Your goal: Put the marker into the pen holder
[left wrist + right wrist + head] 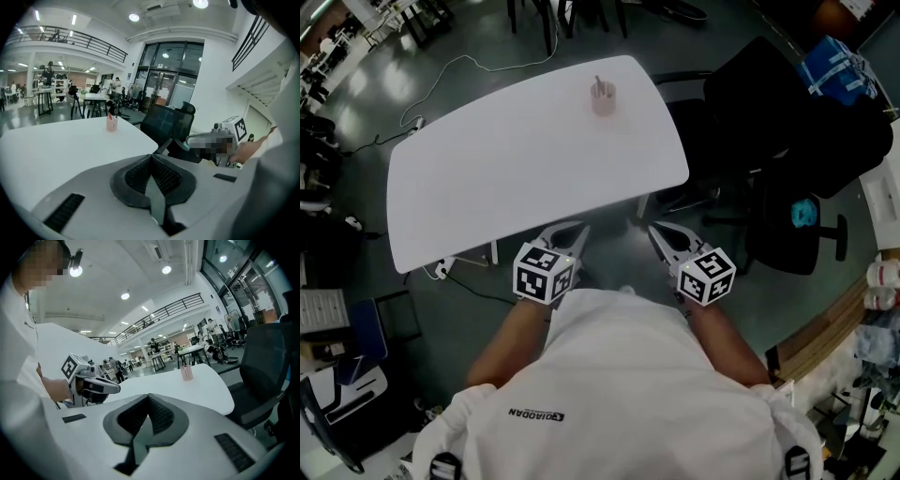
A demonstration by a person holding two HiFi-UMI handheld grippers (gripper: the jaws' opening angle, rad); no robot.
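Observation:
A pinkish pen holder (602, 97) stands near the far end of the white table (506, 178), with a thin marker (598, 83) sticking up out of it. It shows small in the left gripper view as pen holder (111, 123) and in the right gripper view as pen holder (187, 373). My left gripper (580, 231) and right gripper (653, 231) hang side by side just off the table's near edge, far from the holder. The left gripper (151, 157) is shut with nothing between its pads. The right gripper (149, 397) is likewise shut and empty.
A black office chair (769, 122) stands close to the table's right side, with a blue bag (834, 66) beyond it. A cable (441, 80) runs over the floor at the left. More chairs, tables and people fill the hall behind.

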